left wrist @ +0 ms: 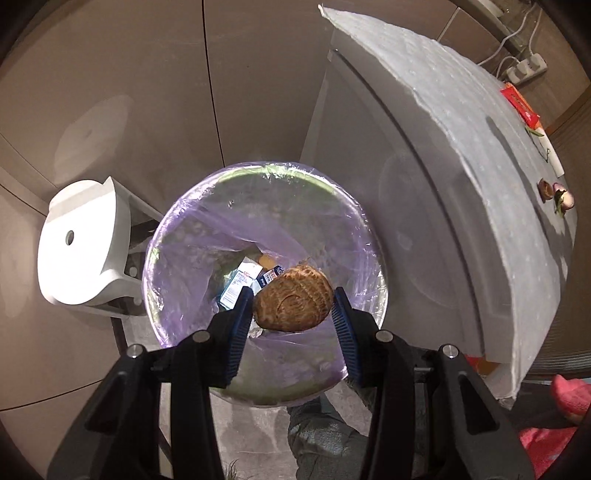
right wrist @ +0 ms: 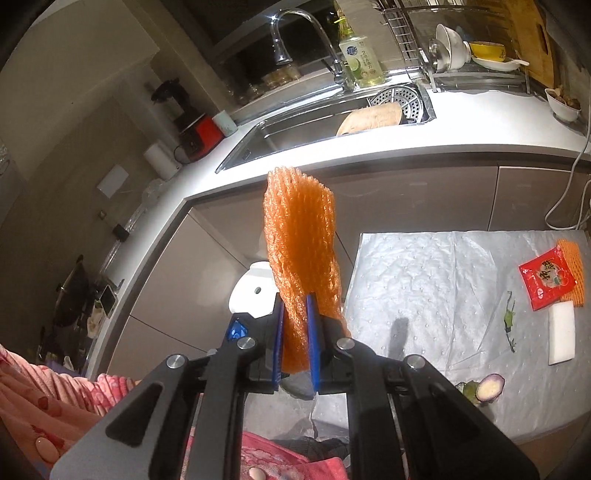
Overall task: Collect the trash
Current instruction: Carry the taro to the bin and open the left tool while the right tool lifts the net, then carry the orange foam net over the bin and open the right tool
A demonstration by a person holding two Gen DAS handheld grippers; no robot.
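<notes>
Left wrist view, item one: our left tongs (left wrist: 291, 306), pointed steeply down, hold a brown, ridged husk-like piece of trash (left wrist: 293, 301) between the blue pads (left wrist: 238, 325). We hold it directly over the mouth of the round bin (left wrist: 184, 236), which we judge is so that a release drops it straight in. The bin wears a thin purple liner (left wrist: 207, 229); small printed cartons (left wrist: 240, 286) already lie at the bottom.

Item two: a white stool-like object (left wrist: 85, 240) stands just beside the bin on the floor.

Item three: the tabletop (left wrist: 443, 147), covered in a pale dimpled sheet, rises to the right of the bin, near enough that scraps need only a short carry.

Right wrist view, item four: our right tongs (right wrist: 295, 328), nearly closed, pinch the lower end of an orange foam fruit net (right wrist: 299, 236), which stands up above the pads. The narrow grip suits so thin and soft a thing. We hold it in the air beside the tabletop (right wrist: 424, 266), clear of the sheet.

Item five, uncollected on the sheet: a red snack packet (right wrist: 546, 280) lying on another orange net (right wrist: 576, 266), a white block (right wrist: 561, 332), green stem scraps (right wrist: 509, 321), a cut purple vegetable end (right wrist: 489, 391).

Item six: a sink (right wrist: 314, 133) and dish rack (right wrist: 424, 33) behind, not part of the job.

Judgement: left drop is next; the net waits its turn.
</notes>
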